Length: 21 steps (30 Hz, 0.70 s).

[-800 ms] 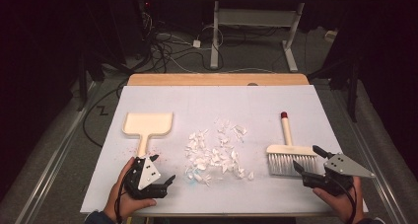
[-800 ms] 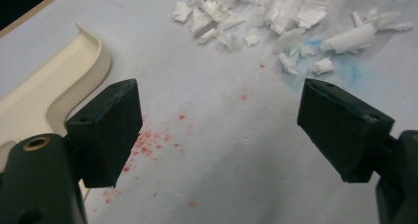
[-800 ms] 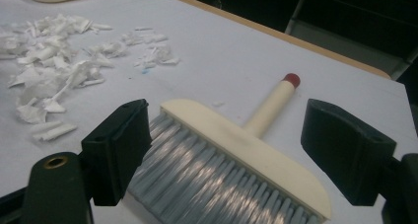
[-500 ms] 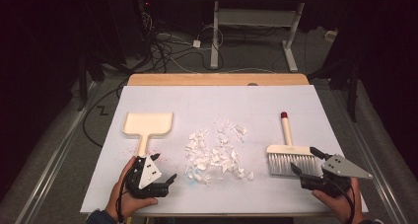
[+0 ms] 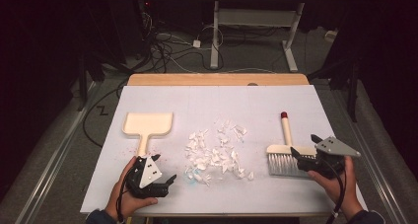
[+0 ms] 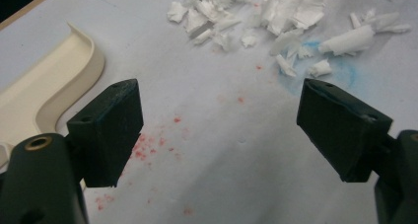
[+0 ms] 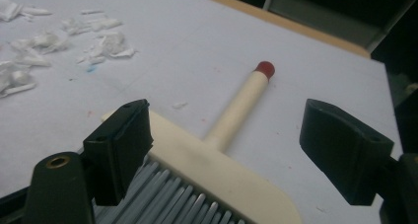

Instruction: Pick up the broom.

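A cream dustpan lies at the left of the white table, handle toward me; its edge shows in the left gripper view. Torn white paper scraps are piled mid-table. A cream hand brush with grey bristles and a red-tipped handle lies at the right. My left gripper stands open near the front edge, just below the dustpan handle, nothing between its jaws. My right gripper is open at the brush head's right end, jaws either side of it.
The white board covers a wooden table. Red and blue stains mark the surface near my left gripper. Cables and a desk frame lie on the floor beyond the far edge.
My right gripper has edged left, closer onto the brush head. The left gripper has stayed put.
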Each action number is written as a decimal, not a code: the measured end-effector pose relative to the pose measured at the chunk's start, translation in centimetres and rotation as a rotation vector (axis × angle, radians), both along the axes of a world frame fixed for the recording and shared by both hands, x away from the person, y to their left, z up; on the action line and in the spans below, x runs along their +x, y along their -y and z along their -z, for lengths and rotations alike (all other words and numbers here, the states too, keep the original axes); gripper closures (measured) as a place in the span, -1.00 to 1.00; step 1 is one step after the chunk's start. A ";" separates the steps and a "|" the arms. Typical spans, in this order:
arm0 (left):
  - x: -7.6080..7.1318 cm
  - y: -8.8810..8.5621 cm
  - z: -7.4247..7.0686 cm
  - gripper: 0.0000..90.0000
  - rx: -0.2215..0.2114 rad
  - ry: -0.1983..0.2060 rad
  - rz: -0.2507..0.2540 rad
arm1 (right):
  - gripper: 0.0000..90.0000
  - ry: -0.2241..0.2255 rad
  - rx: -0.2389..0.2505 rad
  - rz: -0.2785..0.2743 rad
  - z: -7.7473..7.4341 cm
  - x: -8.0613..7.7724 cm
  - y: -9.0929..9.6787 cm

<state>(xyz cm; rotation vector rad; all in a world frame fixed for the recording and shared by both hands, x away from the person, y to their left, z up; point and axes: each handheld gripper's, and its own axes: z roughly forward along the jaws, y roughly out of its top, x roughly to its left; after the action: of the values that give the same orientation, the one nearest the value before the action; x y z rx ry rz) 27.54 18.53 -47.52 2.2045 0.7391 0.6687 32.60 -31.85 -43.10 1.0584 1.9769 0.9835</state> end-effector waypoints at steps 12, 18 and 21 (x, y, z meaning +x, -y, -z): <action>-0.2 0.2 0.1 -0.61 0.028 -0.004 0.022 | -0.44 -0.318 0.049 0.161 0.1 8.2 -1.3; -0.2 0.4 0.2 -0.61 0.042 -0.008 0.031 | -0.38 -0.393 0.009 0.214 1.5 10.3 -2.1; -0.1 0.4 0.1 -0.61 0.044 -0.011 0.033 | -0.27 -0.438 0.002 0.248 2.5 11.2 -2.1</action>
<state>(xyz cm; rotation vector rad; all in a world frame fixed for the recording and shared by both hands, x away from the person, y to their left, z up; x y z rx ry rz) 27.39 18.16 -47.65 2.2572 0.6984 0.6636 43.77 -29.80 -45.62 1.5822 2.1094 0.6591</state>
